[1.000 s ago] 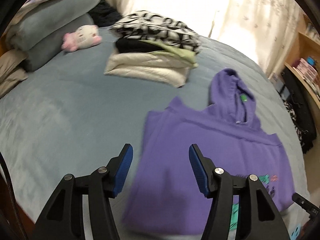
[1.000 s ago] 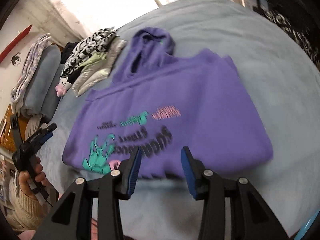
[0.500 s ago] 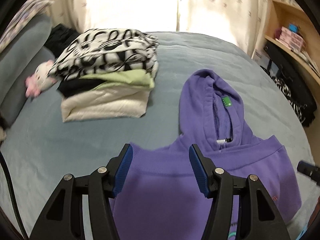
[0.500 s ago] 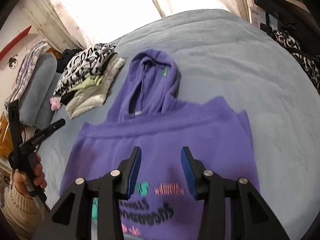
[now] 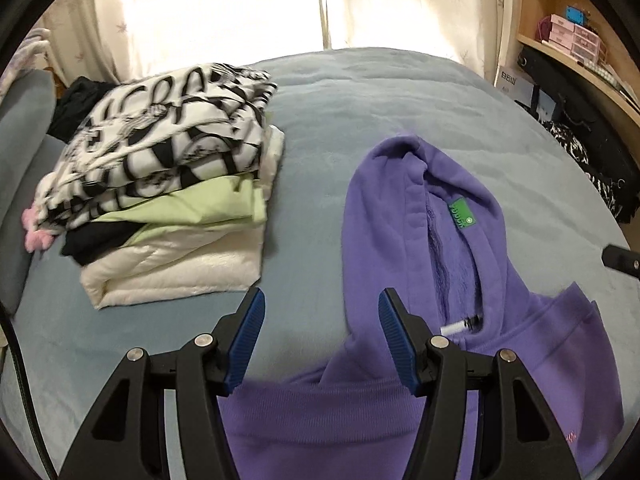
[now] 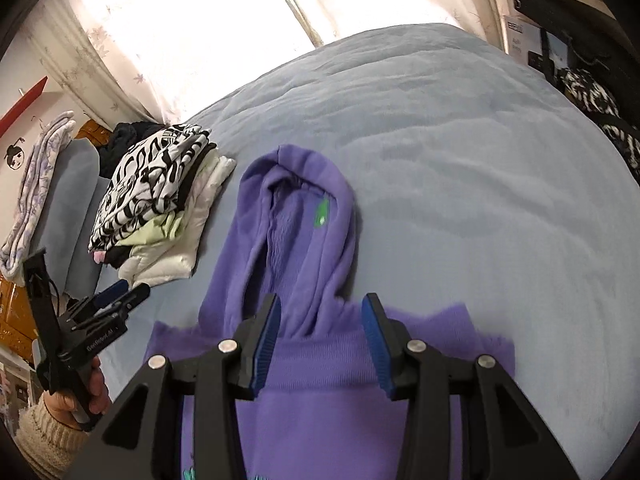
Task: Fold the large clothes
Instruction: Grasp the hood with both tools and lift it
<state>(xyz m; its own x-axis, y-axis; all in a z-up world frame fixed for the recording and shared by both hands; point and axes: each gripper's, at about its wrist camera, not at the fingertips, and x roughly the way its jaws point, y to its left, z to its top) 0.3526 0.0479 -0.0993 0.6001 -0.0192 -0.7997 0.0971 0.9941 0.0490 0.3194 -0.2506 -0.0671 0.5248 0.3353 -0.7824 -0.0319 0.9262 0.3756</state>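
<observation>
Purple hoodie hood runs to upper frame from right gripper; left gripper is beside; both jaws apart, empty

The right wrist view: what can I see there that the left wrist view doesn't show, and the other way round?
Only the right wrist view shows the person's hand holding the left gripper, and a cream sleeve. Only the left wrist view shows pink boxes on a shelf. Both show the purple hoodie, the folded clothes stack and the blue bed cover.
</observation>
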